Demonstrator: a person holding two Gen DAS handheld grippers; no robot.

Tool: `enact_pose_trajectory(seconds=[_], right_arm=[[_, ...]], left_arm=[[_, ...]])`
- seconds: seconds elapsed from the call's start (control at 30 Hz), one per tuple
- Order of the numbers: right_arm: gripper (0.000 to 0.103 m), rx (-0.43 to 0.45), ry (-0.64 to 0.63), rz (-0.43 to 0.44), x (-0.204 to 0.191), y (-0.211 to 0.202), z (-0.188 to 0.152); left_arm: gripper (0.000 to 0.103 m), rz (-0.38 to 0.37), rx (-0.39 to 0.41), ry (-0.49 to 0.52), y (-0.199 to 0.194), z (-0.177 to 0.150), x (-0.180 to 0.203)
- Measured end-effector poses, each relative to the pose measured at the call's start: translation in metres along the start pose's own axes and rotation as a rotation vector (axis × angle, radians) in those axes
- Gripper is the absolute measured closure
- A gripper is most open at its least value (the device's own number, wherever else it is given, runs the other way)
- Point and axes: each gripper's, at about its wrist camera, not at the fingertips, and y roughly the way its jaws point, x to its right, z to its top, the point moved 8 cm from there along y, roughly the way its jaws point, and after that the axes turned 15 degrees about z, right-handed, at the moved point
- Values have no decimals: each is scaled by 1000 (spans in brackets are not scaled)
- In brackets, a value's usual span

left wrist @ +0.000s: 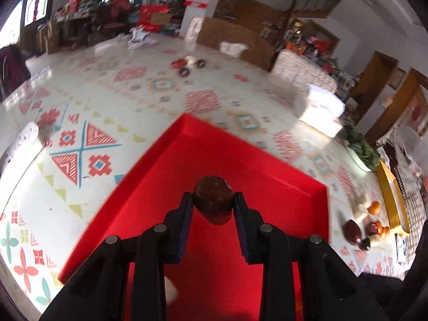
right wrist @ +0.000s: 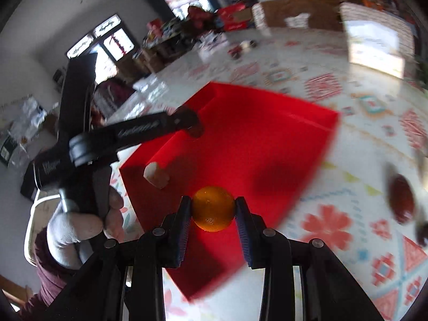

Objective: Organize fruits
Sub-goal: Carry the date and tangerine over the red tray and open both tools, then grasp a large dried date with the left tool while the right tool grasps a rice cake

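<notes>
My left gripper (left wrist: 213, 200) is shut on a dark brown round fruit (left wrist: 213, 199) and hangs over the red tray (left wrist: 165, 176). In the right wrist view my right gripper (right wrist: 213, 210) is shut on an orange (right wrist: 213, 208) above the near part of the same red tray (right wrist: 267, 139). A white chunk (right wrist: 156, 178) lies in the tray's left part. The left gripper (right wrist: 191, 124) reaches in from the left, held by a gloved hand (right wrist: 77, 222). More fruits (left wrist: 366, 227) lie on the patterned mat at the right.
A dark red fruit (right wrist: 401, 198) lies on the mat right of the tray. A yellow tray (left wrist: 393, 195) and a leafy plant (left wrist: 361, 147) stand at the far right. A toy car (left wrist: 188, 64) sits further out on the floor. Boxes and clutter line the walls.
</notes>
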Motion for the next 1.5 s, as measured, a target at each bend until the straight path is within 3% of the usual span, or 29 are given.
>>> enact_pose_trajectory(seconds=[0.23, 0.27, 0.33, 0.5, 0.73, 0.87, 1.0, 1.2, 1.33, 1.5], right_arm=[[65, -82, -53, -36, -8, 50, 6], [65, -81, -59, -45, -8, 54, 7], [65, -77, -62, -47, -7, 54, 10], [57, -42, -71, -46, -13, 44, 13], [55, 50, -81, -64, -17, -3, 11], [50, 172, -55, -111, -1, -67, 11], [25, 313, -27, -205, 29, -145, 2], [24, 409, 181, -285, 111, -249, -43], [25, 399, 273, -284, 146, -267, -70], [30, 346, 275, -255, 156, -247, -79]], left_arm=[[71, -12, -36, -47, 14, -4, -19], [68, -21, -36, -54, 14, -3, -20], [52, -32, -25, -77, 10, 0, -26], [40, -34, 29, -110, -13, 6, -38], [31, -62, 104, -142, -64, 7, -35], [26, -99, 158, -93, -101, 2, -6], [20, -150, 190, -28, -126, -5, 33], [19, -235, 171, 86, -133, -29, 108], [19, -271, 95, 144, -109, -53, 155], [19, -297, -11, 190, -70, -77, 204]])
